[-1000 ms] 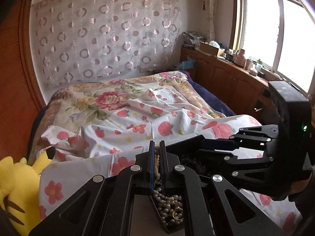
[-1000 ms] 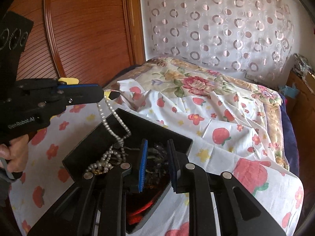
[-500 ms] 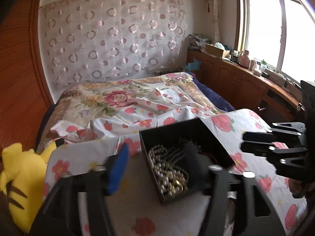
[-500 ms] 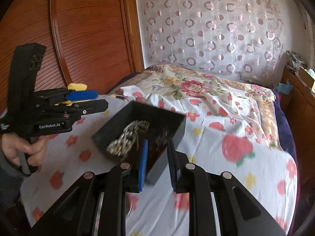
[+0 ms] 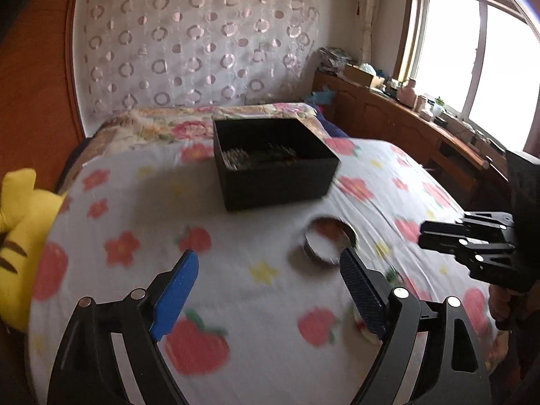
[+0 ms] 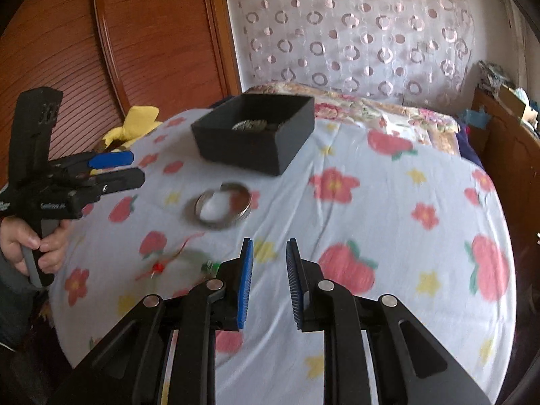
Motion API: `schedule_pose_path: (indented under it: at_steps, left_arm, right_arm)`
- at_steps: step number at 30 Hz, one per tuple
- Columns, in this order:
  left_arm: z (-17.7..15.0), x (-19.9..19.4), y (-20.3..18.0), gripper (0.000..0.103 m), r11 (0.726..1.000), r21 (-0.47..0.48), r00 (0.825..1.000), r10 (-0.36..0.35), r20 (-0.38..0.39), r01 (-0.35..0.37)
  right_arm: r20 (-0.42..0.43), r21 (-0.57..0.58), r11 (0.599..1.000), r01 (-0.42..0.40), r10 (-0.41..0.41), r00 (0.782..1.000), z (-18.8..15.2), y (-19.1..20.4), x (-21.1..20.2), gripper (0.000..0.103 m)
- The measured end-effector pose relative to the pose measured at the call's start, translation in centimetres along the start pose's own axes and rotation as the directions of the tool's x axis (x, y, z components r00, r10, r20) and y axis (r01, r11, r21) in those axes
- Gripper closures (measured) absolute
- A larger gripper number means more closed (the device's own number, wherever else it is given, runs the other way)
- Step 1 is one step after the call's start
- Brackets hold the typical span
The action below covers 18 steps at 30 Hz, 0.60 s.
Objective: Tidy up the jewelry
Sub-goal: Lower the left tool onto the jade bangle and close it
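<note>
A black box (image 5: 275, 158) stands on the flowered sheet with a pearl necklace (image 5: 236, 158) and other jewelry inside. In the right wrist view the box (image 6: 253, 135) sits far ahead. A silver bangle (image 5: 329, 239) lies on the sheet in front of it, also visible as the bangle (image 6: 219, 206). A red cord bracelet with a green bead (image 6: 172, 260) lies nearer. My left gripper (image 5: 268, 290) hovers short of the bangle, its jaws opening wide with nothing between them. My right gripper (image 6: 268, 276) keeps a narrow gap and is empty.
A yellow plush toy (image 5: 20, 222) lies at the left edge of the sheet (image 5: 236, 270). Ribbed wooden panels (image 6: 101, 50) rise behind it. A wooden sideboard (image 5: 405, 125) with clutter runs under the window on the right. A hand (image 6: 33, 243) grips the left tool.
The left gripper let go of the pearl necklace, which now lies in the box, and its jaws spread wide. Both grippers pulled back from the box, bringing the bangle and cord bracelet into view.
</note>
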<state>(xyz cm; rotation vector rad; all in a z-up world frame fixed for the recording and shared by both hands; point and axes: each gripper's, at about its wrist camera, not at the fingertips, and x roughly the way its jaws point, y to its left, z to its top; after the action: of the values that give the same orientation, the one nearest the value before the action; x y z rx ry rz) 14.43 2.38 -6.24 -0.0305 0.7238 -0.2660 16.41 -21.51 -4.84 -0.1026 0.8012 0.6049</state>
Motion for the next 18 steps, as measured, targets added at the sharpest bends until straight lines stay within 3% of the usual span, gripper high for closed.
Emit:
schedule_pose_path:
  at_steps: [10, 16, 18]
  left_arm:
    - [-2.7, -0.8, -3.2, 0.023, 0.998, 0.021, 0.998, -0.055, -0.043, 0.056]
    - [-3.3, 0.3, -4.8, 0.064, 0.995, 0.028, 0.989, -0.092, -0.114, 0.096]
    - [-3.4, 1.0, -5.1, 0.071, 0.995, 0.031, 0.986, -0.092, -0.136, 0.097]
  right_arm:
    - [-0.012, -0.018, 0.999, 0.038, -0.038, 0.999, -2.7, 0.9, -0.6, 0.080]
    - [-0.004, -0.021, 0.998, 0.051, -0.051, 0.999, -3.8, 1.3, -0.7, 0.080]
    - [0.015, -0.019, 0.998, 0.057, -0.057, 0.998, -4.0, 1.4, -1.0, 0.080]
